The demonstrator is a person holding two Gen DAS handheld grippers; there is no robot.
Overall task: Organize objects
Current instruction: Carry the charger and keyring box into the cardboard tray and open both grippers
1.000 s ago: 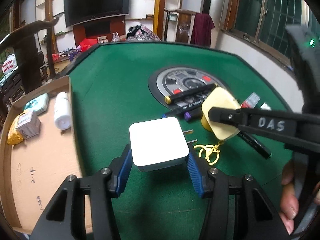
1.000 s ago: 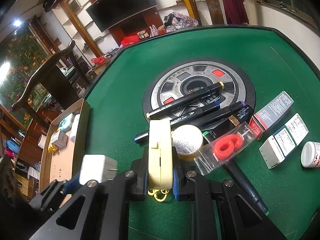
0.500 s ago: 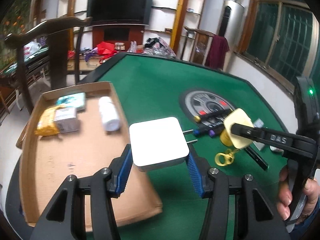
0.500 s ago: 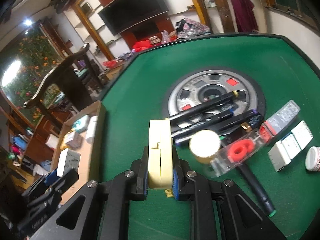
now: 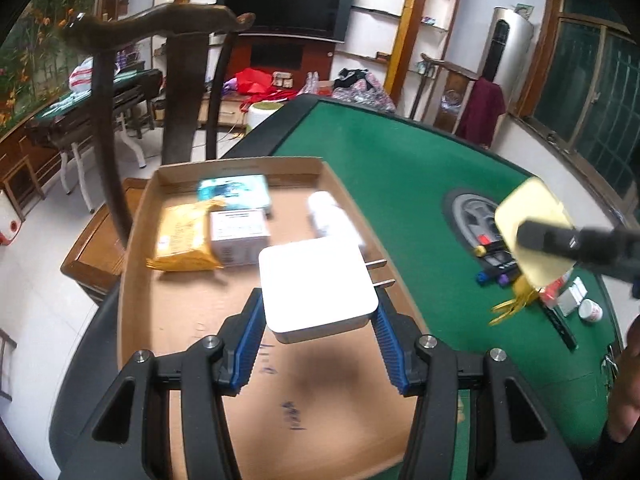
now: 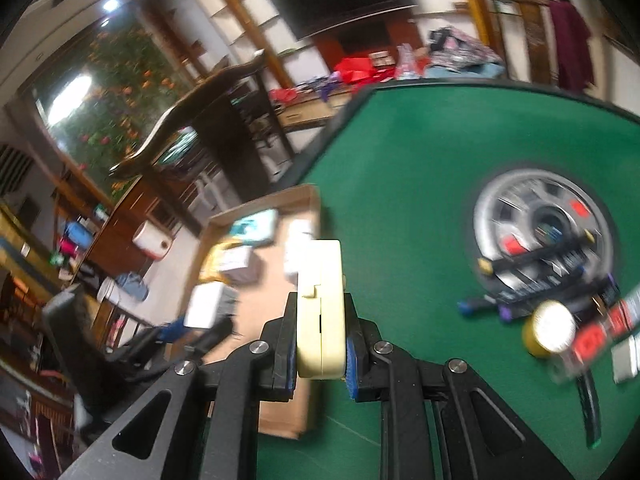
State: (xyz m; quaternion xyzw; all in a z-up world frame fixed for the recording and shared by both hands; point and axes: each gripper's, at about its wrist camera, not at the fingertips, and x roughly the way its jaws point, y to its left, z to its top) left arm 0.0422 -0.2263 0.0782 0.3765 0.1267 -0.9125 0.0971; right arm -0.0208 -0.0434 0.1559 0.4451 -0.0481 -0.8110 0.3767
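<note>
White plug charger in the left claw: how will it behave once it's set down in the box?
The white charger looks like a rigid, flat-faced block, so it will probably sit stable on the cardboard box floor and not roll. Its glossy shell may slide a little. The left claw grips its smooth sides, so it could slip if tilted. The prongs stick out sideways and might snag.

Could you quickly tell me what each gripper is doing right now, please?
Left gripper: closed on the white charger.
Right gripper: closed on the cream case.
</note>
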